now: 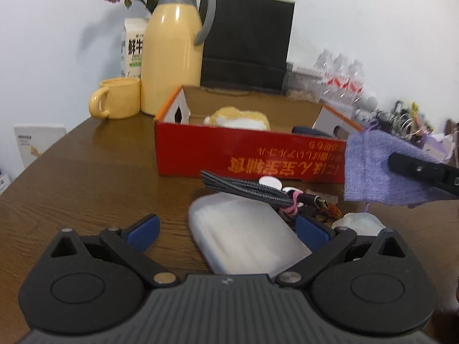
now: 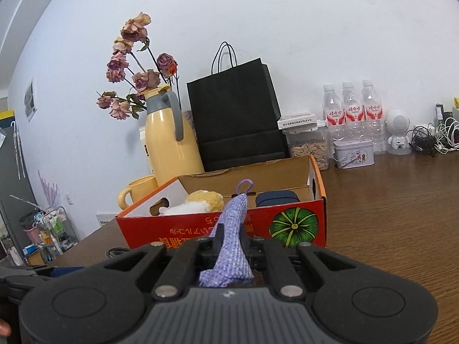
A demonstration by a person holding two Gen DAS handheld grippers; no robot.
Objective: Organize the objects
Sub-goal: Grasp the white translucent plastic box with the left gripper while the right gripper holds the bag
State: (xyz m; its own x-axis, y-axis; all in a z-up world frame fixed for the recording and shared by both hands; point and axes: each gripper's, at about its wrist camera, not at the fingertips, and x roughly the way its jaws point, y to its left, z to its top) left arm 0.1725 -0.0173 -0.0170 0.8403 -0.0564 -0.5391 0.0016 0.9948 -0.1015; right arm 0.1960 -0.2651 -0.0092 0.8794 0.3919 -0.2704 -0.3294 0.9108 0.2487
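Note:
A purple cloth (image 2: 233, 229) with a hanging loop is pinched upright in my right gripper (image 2: 229, 233), raised just in front of the red cardboard box (image 2: 200, 229). From the left wrist view the same purple cloth (image 1: 373, 166) hangs at the right, gripped by the black fingers (image 1: 413, 167). My left gripper (image 1: 228, 229) stands open low over the table, with a frosted white case (image 1: 246, 232) between its blue pads. Behind the case lies a bundled dark cable (image 1: 252, 189) tied with a pink band. The red box (image 1: 249, 149) holds a yellow-white plush (image 1: 241, 117) and a dark pouch (image 2: 276, 197).
Behind the box stand a yellow thermos (image 1: 172, 57), a yellow mug (image 1: 117, 97), a milk carton (image 1: 133, 48), a black paper bag (image 2: 235, 117) and dried roses (image 2: 134, 66). Water bottles (image 2: 351, 111), a seed jar (image 2: 308, 140), a tin (image 2: 354, 153) and tangled cables (image 2: 430, 140) line the right wall.

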